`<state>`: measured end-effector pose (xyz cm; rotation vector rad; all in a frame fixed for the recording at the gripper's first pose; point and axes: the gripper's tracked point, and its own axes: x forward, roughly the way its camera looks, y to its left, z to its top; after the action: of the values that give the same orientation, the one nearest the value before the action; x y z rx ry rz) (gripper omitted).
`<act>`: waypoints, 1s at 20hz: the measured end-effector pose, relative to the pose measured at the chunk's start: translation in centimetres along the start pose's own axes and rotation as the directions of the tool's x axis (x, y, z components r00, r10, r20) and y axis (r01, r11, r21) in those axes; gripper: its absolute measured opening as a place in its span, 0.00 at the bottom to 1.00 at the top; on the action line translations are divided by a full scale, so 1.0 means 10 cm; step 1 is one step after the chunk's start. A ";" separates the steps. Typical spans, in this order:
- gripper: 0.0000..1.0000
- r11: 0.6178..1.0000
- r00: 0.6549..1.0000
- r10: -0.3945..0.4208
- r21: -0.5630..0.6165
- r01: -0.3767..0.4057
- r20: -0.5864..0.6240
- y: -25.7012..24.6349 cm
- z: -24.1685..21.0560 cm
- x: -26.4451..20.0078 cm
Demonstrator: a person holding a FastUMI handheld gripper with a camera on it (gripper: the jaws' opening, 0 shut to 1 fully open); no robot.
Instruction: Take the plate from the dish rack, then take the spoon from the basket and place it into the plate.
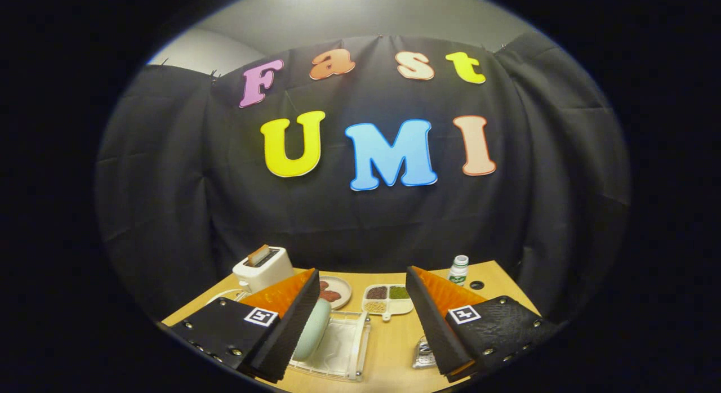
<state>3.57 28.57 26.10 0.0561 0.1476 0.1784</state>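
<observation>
My gripper [361, 275] hangs open above a wooden table [394, 336], with nothing between its fingers. A pale green plate [312, 328] stands on edge in a clear dish rack [345, 348], right beside the inner face of the left finger [293, 320], which hides part of it. By the inner side of the right finger [434, 320], a silvery wire basket [422, 354] peeks out and is mostly hidden. I cannot make out a spoon in it.
A white toaster [262, 267] with a slice in it stands at the table's back left. Beyond the fingers are a small plate of brown food [333, 292] and a divided tray of grains [387, 299]. A small white bottle [459, 269] stands back right.
</observation>
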 end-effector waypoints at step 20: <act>0.79 0.999 0.808 0.036 0.019 -0.030 -0.588 0.63 -1.12 0.67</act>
<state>7.32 36.44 14.55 0.0092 0.7744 0.2264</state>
